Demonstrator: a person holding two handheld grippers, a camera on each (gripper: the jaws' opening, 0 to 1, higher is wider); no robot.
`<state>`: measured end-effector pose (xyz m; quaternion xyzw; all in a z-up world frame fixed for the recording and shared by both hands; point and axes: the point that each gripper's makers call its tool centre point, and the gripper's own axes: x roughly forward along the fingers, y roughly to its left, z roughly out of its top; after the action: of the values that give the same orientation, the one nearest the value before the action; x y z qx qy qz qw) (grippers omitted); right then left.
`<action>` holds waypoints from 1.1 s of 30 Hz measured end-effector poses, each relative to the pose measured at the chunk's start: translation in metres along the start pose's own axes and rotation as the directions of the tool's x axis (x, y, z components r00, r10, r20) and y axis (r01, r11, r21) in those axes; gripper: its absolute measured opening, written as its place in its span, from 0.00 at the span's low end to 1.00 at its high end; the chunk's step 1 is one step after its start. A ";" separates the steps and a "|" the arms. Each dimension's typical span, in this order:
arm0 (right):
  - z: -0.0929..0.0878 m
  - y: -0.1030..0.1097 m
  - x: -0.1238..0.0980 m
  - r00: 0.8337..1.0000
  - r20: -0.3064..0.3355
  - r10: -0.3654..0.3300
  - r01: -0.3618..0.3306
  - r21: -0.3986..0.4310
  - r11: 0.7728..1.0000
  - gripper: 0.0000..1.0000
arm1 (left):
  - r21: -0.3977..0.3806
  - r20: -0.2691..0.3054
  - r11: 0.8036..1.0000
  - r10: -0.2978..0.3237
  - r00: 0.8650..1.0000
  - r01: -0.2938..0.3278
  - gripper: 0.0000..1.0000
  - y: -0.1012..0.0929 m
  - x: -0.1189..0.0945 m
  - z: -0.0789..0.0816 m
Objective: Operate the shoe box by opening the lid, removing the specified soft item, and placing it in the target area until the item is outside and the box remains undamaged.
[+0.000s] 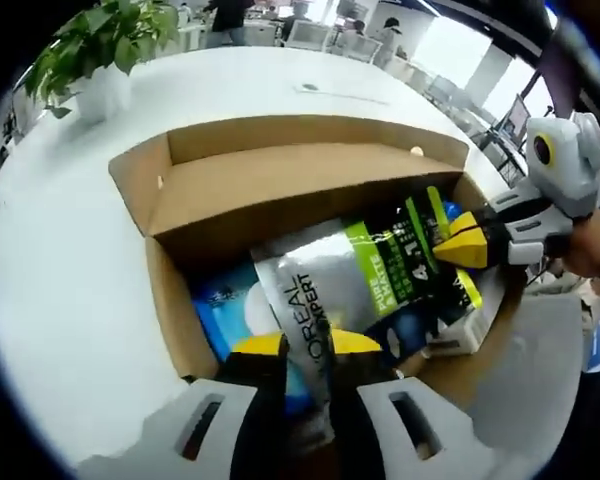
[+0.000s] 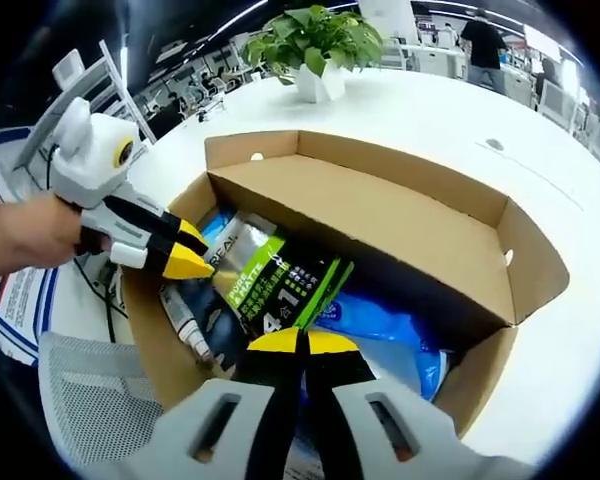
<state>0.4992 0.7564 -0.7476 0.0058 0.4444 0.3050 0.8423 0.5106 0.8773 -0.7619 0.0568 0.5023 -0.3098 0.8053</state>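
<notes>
In the left gripper view the left tool (image 1: 307,344) at bottom centre pinches the silver end of the pouch (image 1: 355,275) inside the open box (image 1: 280,180) on the white table (image 1: 60,270), while in the right gripper view the right tool (image 2: 301,342) clamps the pouch's green end at lower centre.

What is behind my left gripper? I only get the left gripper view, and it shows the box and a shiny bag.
Observer: In the right gripper view, a person's hand holds the left gripper.
Operator: What's down below it?
Observer: A grey mesh chair sits under that hand.
Operator: Is the other gripper pinching my bag too?
Observer: Yes. From its own camera, the right gripper has its jaws closed on the green-and-black end of the pouch.
</notes>
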 end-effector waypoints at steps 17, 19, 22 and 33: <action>-0.002 -0.001 0.002 1.000 -0.010 0.013 -0.013 0.002 1.000 0.00 | 0.093 -0.043 0.996 -0.005 0.999 0.009 0.00 -0.008 0.010 0.003; -0.002 -0.002 0.002 1.000 -0.010 0.014 -0.013 0.003 1.000 0.00 | 0.094 -0.044 0.996 -0.002 0.999 0.007 0.00 -0.007 0.010 0.003; -0.002 -0.002 0.003 1.000 -0.011 0.018 -0.018 0.000 1.000 0.00 | 0.090 -0.037 0.996 -0.007 0.999 0.010 0.00 -0.006 0.010 0.003; 0.003 0.002 -0.001 0.999 0.014 0.035 -0.035 0.028 0.999 0.00 | 0.042 -0.003 0.999 -0.018 1.000 0.018 0.00 -0.005 -0.001 0.006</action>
<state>0.5004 0.7584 -0.7442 0.0278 0.4428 0.3134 0.8396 0.5129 0.8713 -0.7573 0.0697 0.4971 -0.3275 0.8005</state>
